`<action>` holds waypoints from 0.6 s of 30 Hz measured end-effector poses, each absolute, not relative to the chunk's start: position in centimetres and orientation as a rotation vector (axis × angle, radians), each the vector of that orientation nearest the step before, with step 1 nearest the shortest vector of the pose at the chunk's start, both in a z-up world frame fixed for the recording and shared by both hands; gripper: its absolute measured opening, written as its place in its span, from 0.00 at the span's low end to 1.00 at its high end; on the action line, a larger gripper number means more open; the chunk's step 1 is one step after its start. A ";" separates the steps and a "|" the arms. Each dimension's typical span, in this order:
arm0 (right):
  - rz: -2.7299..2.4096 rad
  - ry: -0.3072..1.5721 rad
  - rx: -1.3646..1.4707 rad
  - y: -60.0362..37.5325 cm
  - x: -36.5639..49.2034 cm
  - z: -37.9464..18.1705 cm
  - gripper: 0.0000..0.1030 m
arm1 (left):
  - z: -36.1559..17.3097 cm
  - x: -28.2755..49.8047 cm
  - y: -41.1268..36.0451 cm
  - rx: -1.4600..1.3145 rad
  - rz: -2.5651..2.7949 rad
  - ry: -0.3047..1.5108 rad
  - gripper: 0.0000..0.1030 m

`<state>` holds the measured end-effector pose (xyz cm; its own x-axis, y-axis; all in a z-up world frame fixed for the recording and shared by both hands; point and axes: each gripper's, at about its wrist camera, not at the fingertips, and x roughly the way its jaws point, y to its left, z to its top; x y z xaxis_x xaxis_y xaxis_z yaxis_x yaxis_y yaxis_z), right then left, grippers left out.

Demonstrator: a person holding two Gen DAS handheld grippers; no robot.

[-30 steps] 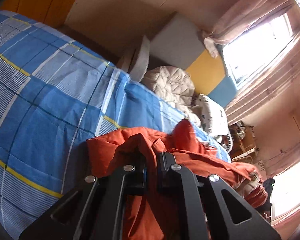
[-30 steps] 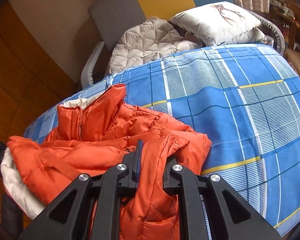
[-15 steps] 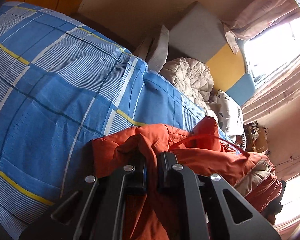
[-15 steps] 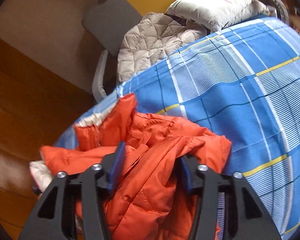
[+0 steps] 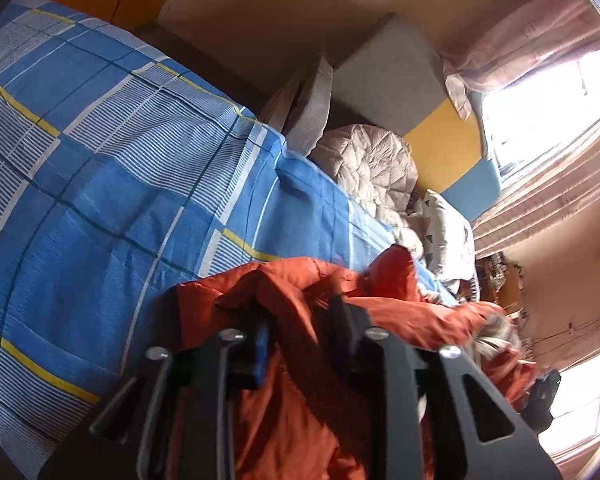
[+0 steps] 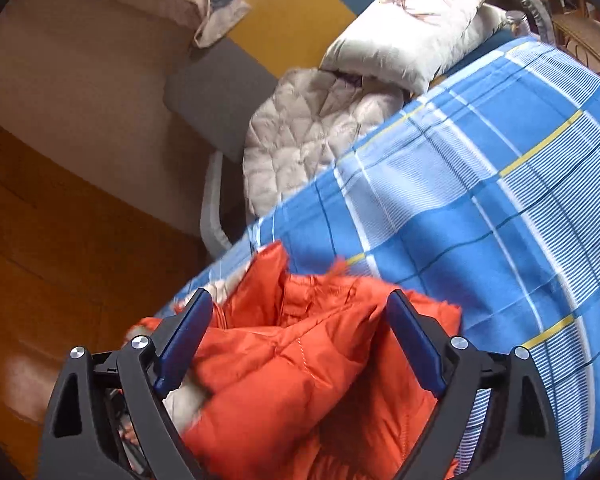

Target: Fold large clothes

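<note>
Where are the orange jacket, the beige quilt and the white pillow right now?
jacket (image 6: 300,364), right wrist view, on the puffy panel between the open fingers.
quilt (image 6: 304,136), right wrist view, on its stitched middle.
pillow (image 6: 408,36), right wrist view, on its printed face.

A bed (image 5: 112,184) under a blue checked sheet fills the room. At its head lie a quilted beige duvet (image 5: 374,162) and a white pillow (image 6: 412,36), against a grey, yellow and blue headboard (image 5: 440,136). Beyond the headboard, pink curtains (image 5: 540,48) frame a window (image 5: 548,104) (glaringly bright).
</note>
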<state>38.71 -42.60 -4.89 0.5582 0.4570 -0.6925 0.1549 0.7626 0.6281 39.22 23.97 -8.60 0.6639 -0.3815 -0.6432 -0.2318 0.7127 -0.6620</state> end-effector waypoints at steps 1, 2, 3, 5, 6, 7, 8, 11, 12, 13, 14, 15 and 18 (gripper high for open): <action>0.188 0.976 0.702 -42.8 38.6 -4.7 0.86 | -8.4 39.2 24.1 -0.800 -0.096 0.857 0.33; 0.180 0.971 0.701 -43.0 38.5 -4.6 0.86 | -8.2 39.1 24.1 -0.800 -0.100 0.851 0.36; 0.176 0.969 0.704 -43.2 38.4 -4.6 0.86 | -8.1 39.0 24.1 -0.805 -0.105 0.848 0.39; 0.165 0.962 0.714 -43.7 37.9 -4.6 0.86 | -7.8 38.8 24.2 -0.821 -0.116 0.837 0.44; 0.162 0.958 0.715 -43.9 37.7 -4.6 0.86 | -7.6 38.7 24.2 -0.818 -0.117 0.832 0.46; 0.159 0.952 0.717 -44.0 37.5 -4.7 0.86 | -7.5 38.7 24.2 -0.817 -0.120 0.830 0.48; 0.152 0.947 0.719 -44.2 37.2 -4.7 0.86 | -7.3 38.5 24.2 -0.824 -0.131 0.825 0.54; 0.123 0.909 0.720 -44.9 36.4 -4.3 0.86 | -6.5 38.3 24.4 -0.835 -0.148 0.803 0.61; 0.119 0.897 0.721 -45.2 36.1 -4.0 0.86 | -6.2 38.2 24.5 -0.835 -0.149 0.795 0.66; 0.116 0.888 0.719 -45.5 35.7 -3.8 0.86 | -5.8 38.0 24.7 -0.835 -0.149 0.781 0.68; 0.110 0.881 0.712 -45.6 35.4 -3.5 0.86 | -5.4 37.7 24.9 -0.836 -0.151 0.763 0.71; 0.105 0.873 0.702 -45.8 35.0 -3.3 0.86 | -5.1 37.5 25.1 -0.832 -0.147 0.745 0.75; 0.111 0.867 0.648 -45.3 33.8 -2.5 0.86 | -3.9 36.5 25.8 -0.804 -0.138 0.710 0.75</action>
<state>33.81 -45.32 -2.55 0.6545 0.3447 -0.6729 0.1638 0.8042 0.5714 36.49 25.76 -3.95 0.7628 -0.3713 -0.5294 -0.1461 0.6985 -0.7005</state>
